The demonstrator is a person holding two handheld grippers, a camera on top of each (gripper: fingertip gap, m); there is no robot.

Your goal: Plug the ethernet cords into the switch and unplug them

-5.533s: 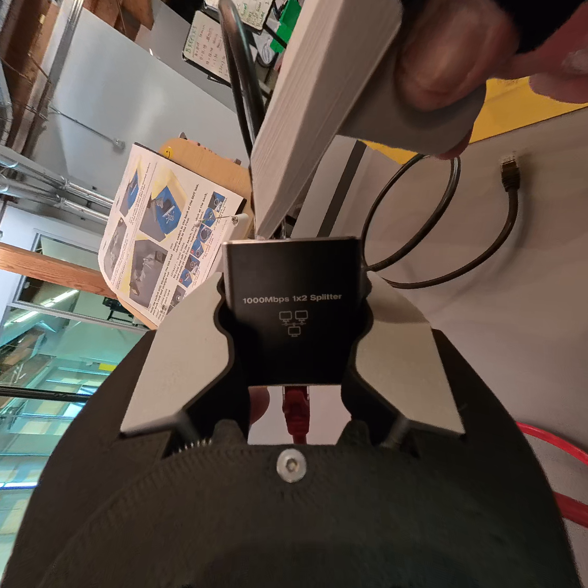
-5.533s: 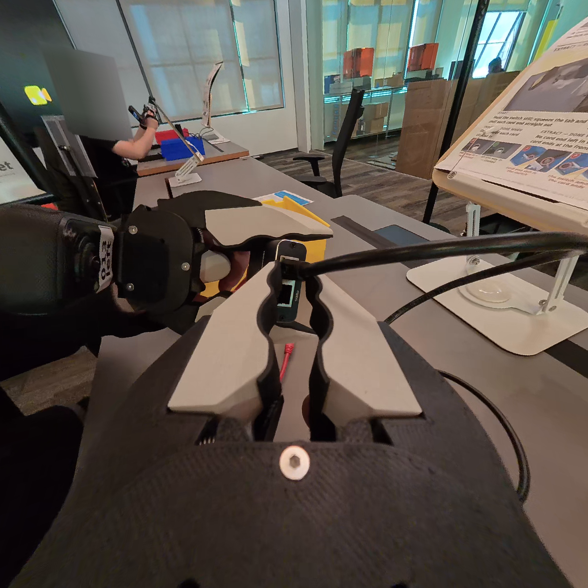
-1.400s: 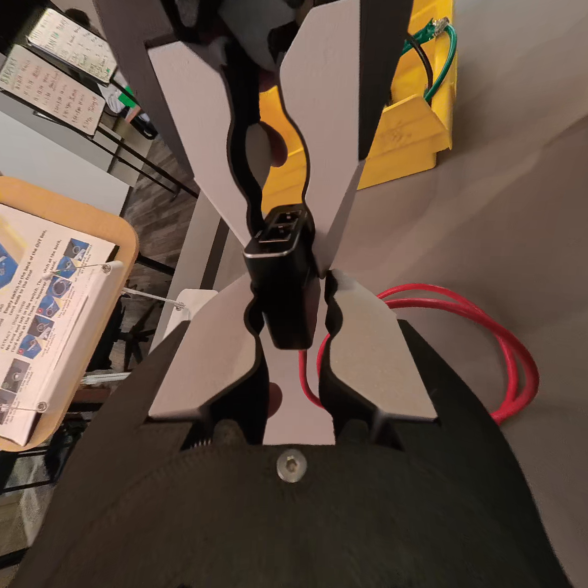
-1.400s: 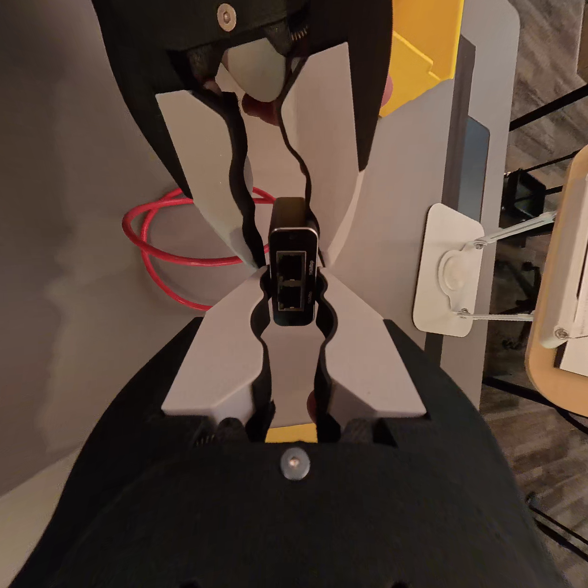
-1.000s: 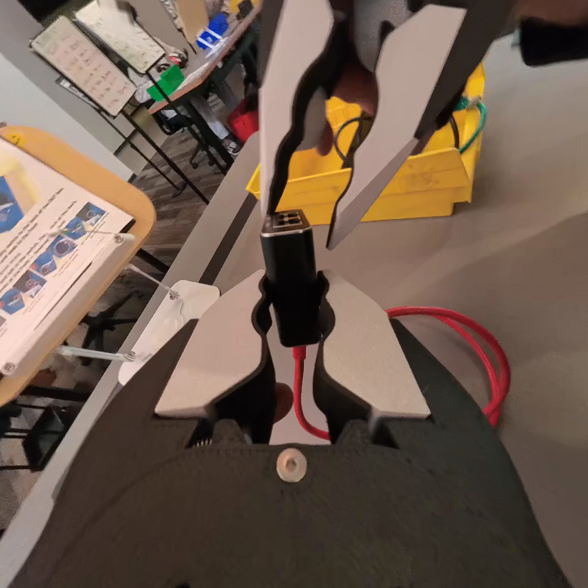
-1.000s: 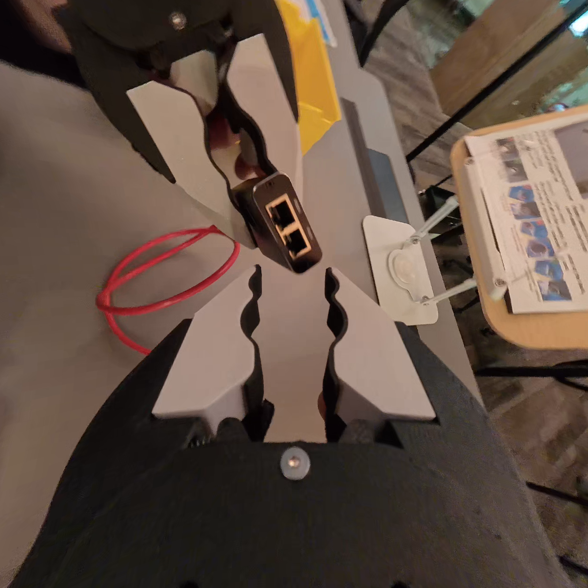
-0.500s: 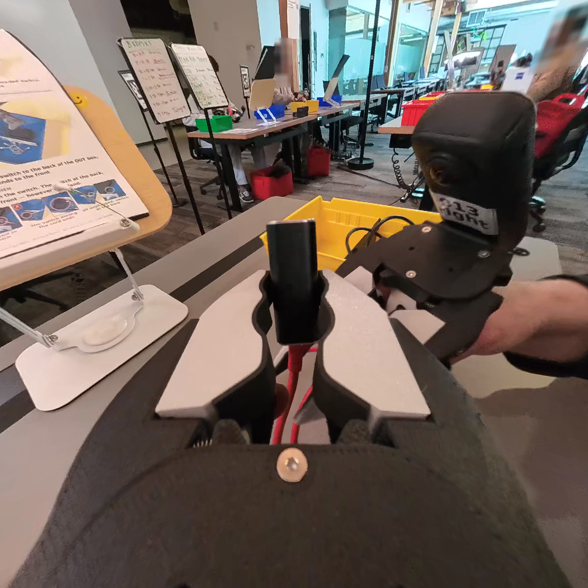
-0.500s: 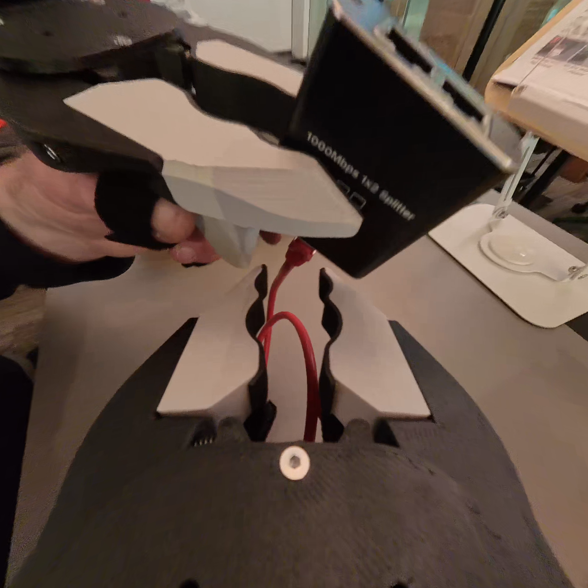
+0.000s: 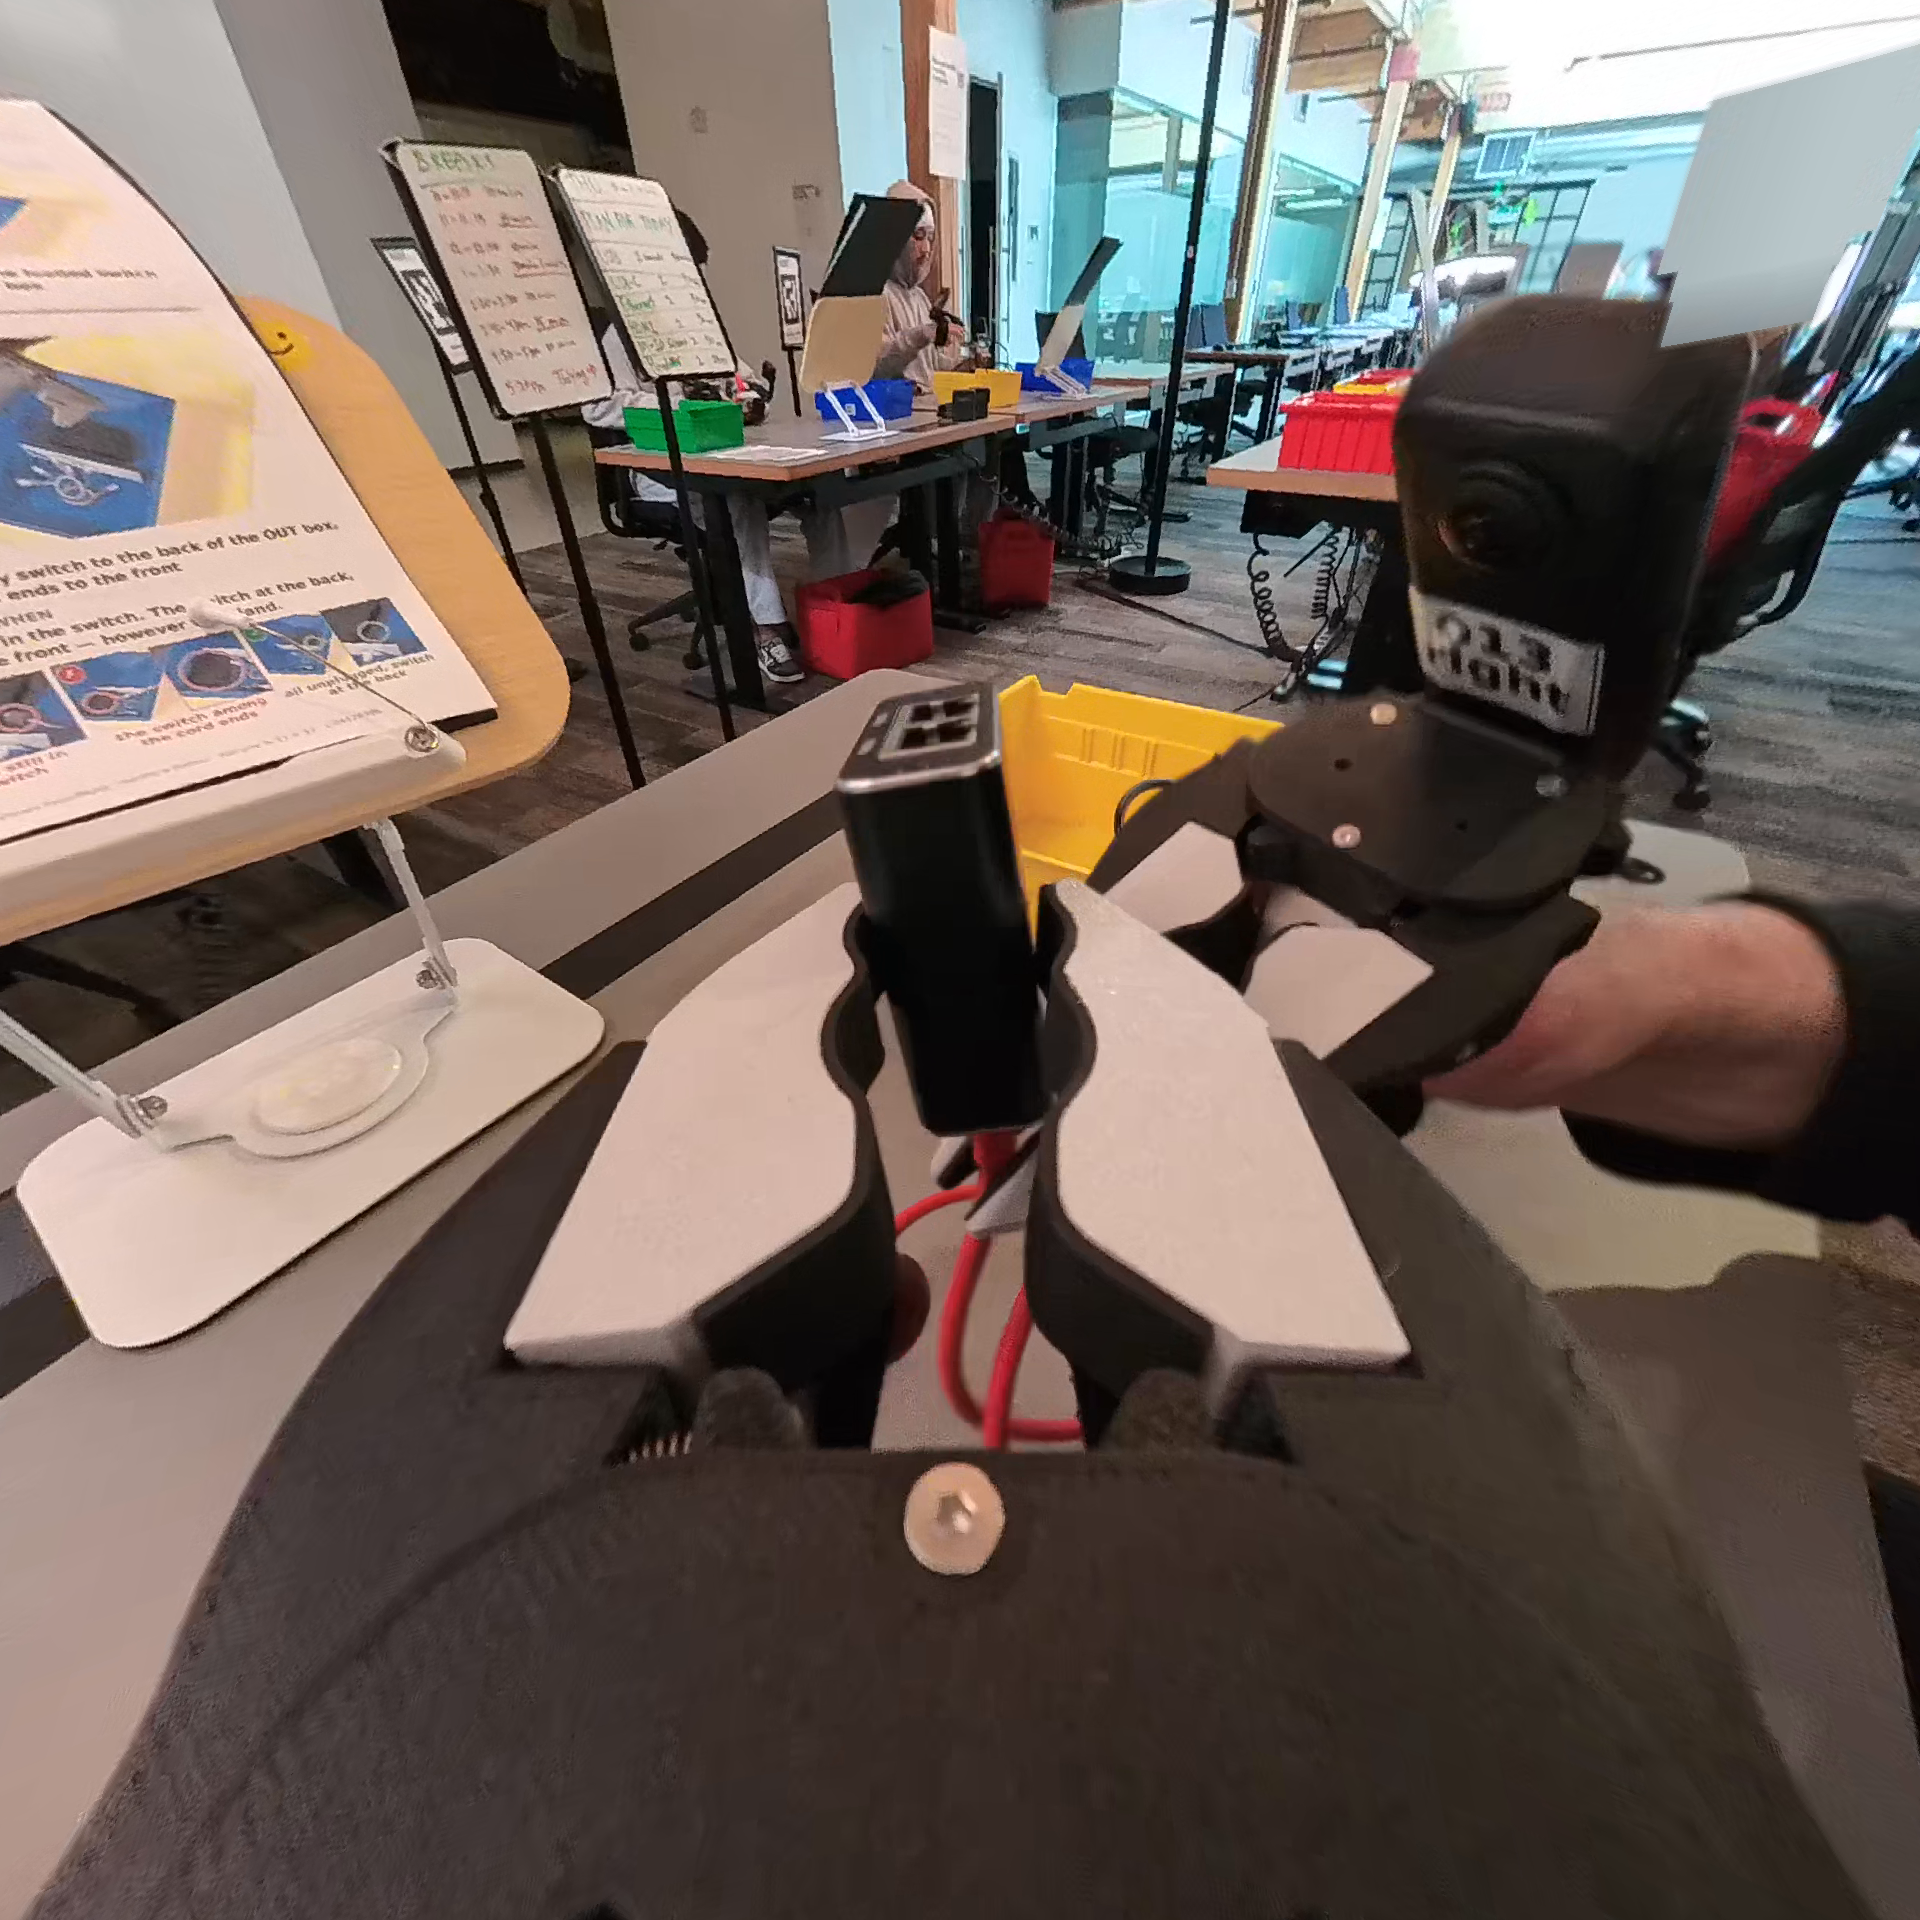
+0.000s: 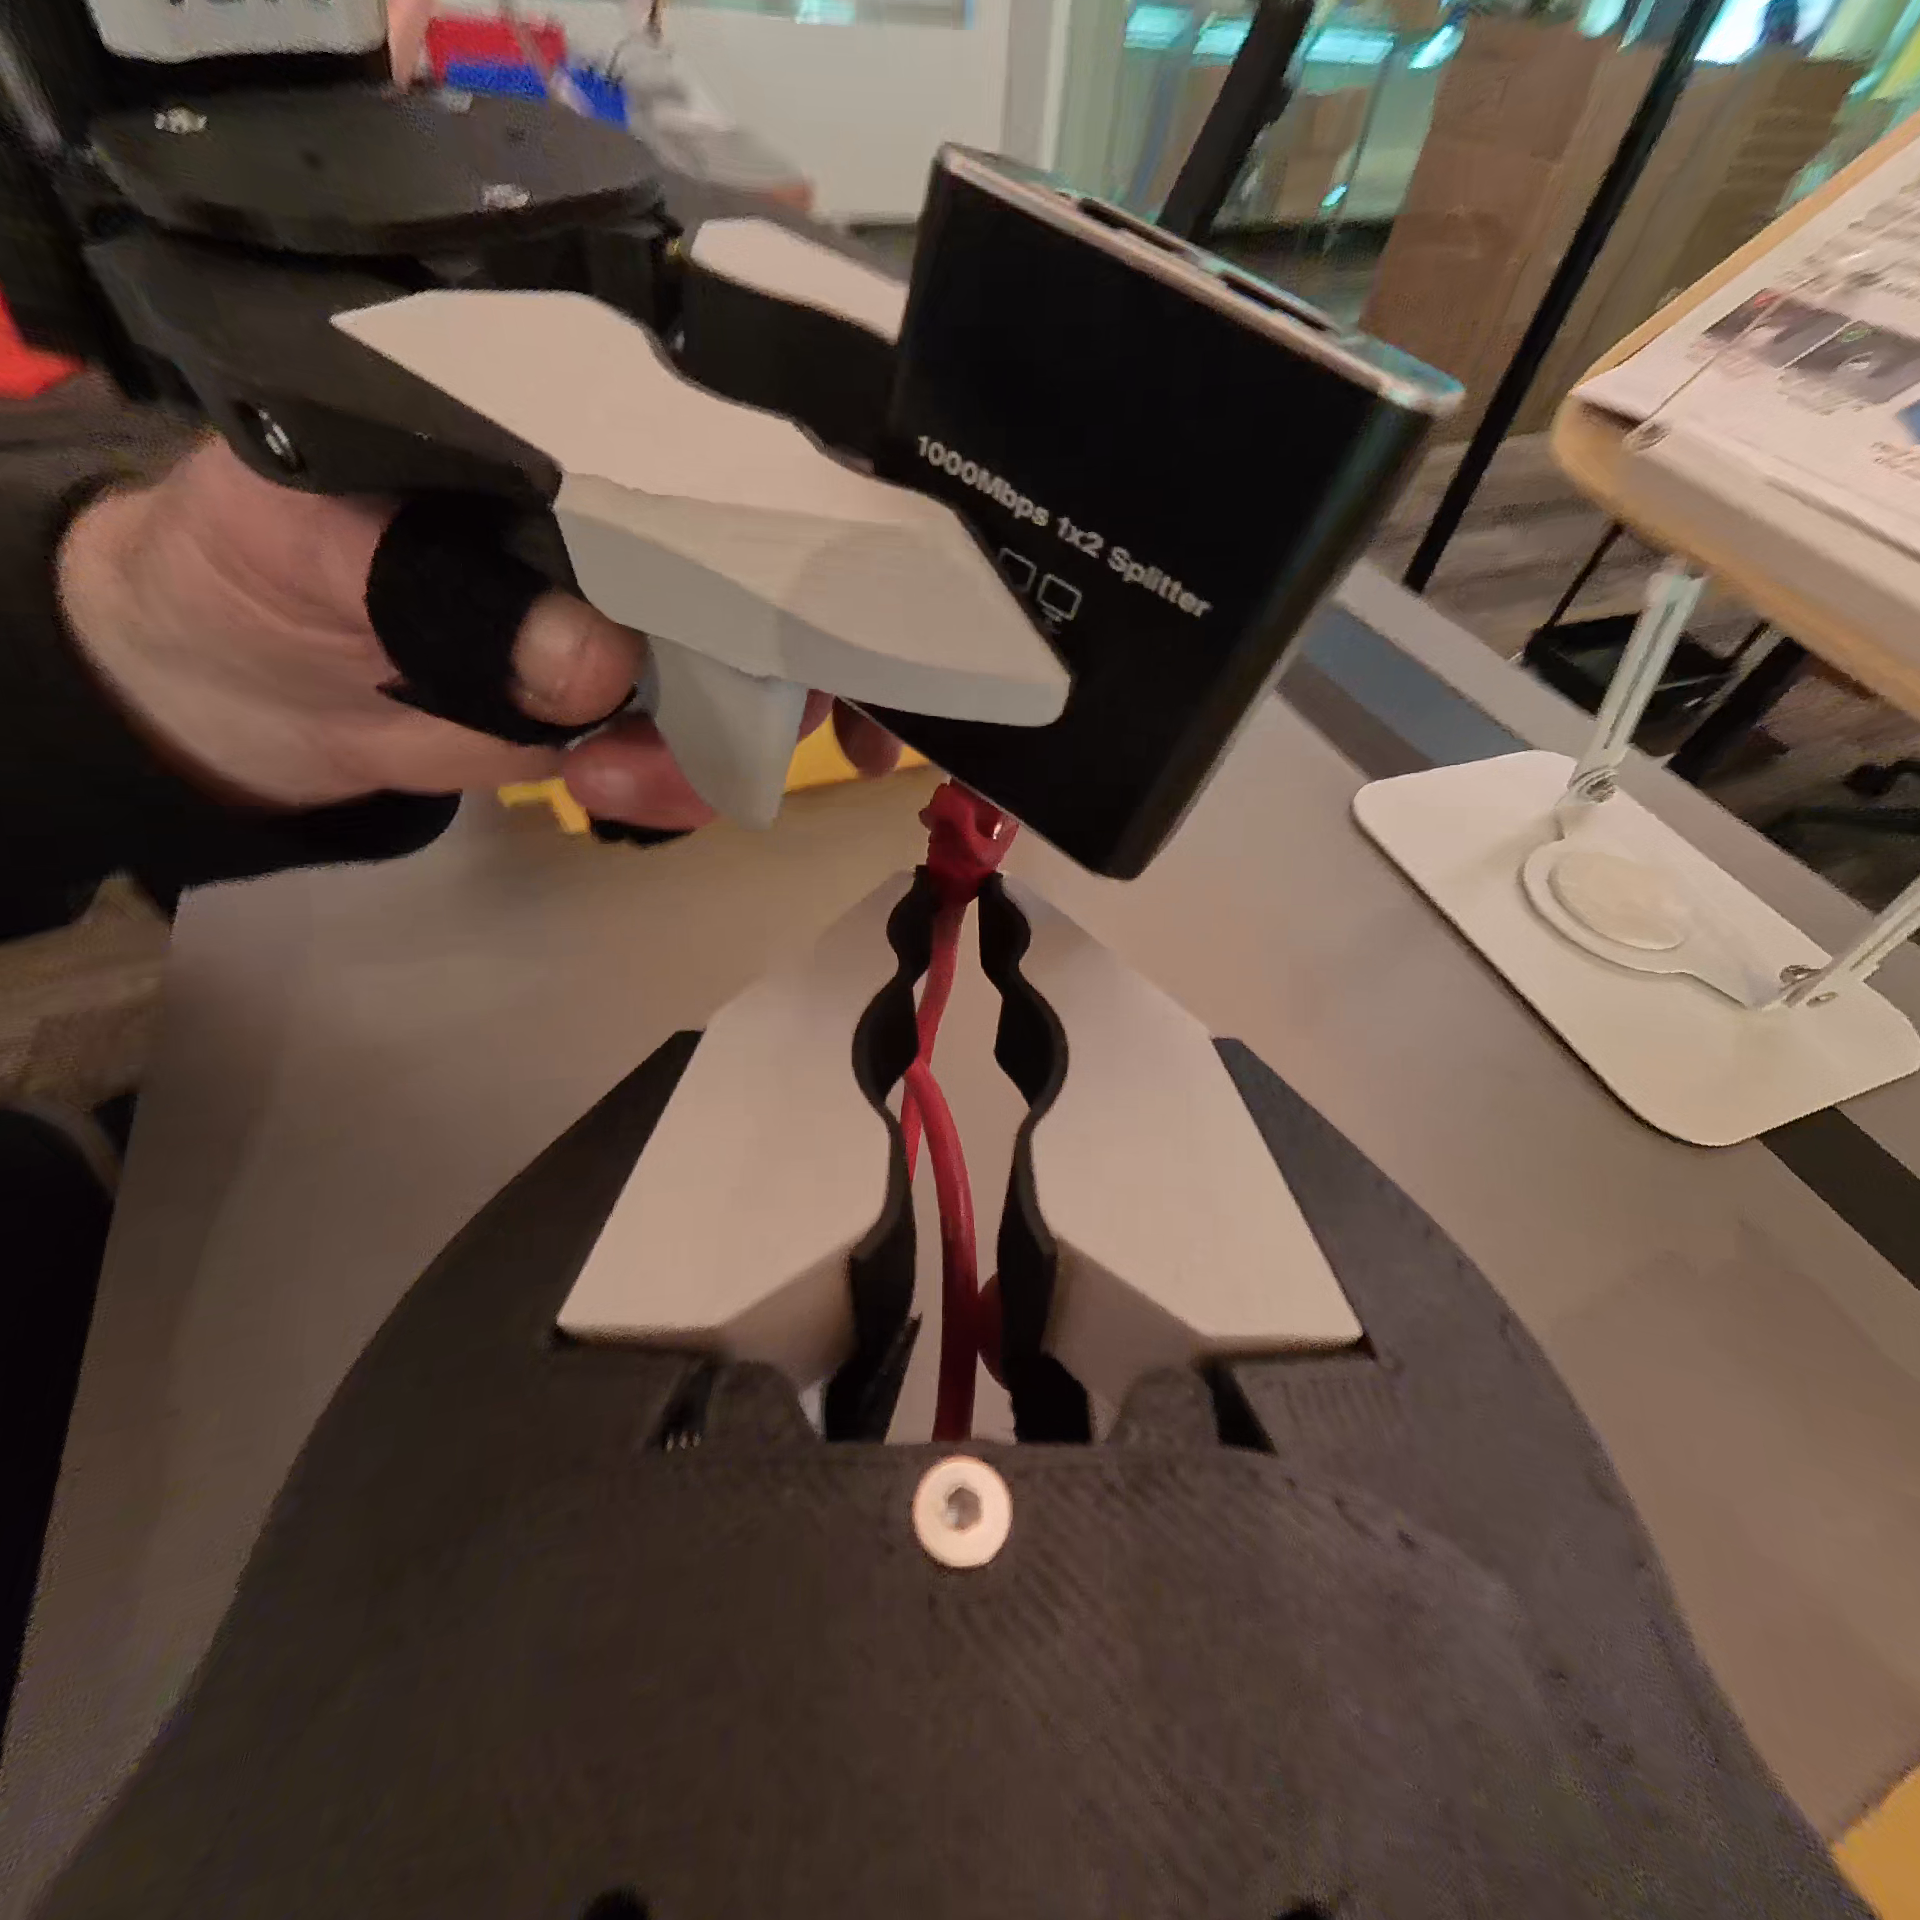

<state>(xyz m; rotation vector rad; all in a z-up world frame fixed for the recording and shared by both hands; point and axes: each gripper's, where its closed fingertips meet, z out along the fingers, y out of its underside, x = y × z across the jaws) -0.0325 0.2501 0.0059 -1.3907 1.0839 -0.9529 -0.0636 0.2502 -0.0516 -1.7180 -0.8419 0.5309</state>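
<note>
My left gripper [image 9: 951,925] is shut on the black switch [image 9: 935,894] and holds it upright above the grey table, with its two empty ports facing up. A red ethernet cord [image 9: 971,1309] is plugged into the switch's lower end and hangs down between my jaws. In the right wrist view the switch [image 10: 1132,520] sits tilted above my right gripper [image 10: 954,888]. That gripper is shut on the red cord [image 10: 940,1143] just below its plug [image 10: 961,831]. The right gripper's black body [image 9: 1434,821] shows in the left wrist view at the right.
An instruction board [image 9: 208,499] on a white stand [image 9: 312,1101] is on the table at the left; its base also shows in the right wrist view [image 10: 1621,935]. A yellow bin [image 9: 1112,748] sits behind the switch. Desks and people are beyond the table. About 6 centimetres separates my left fingertips from my right.
My right gripper has closed its jaws around the red cord just under the plug. My left gripper has tipped the switch slightly, so its top ports now show.
</note>
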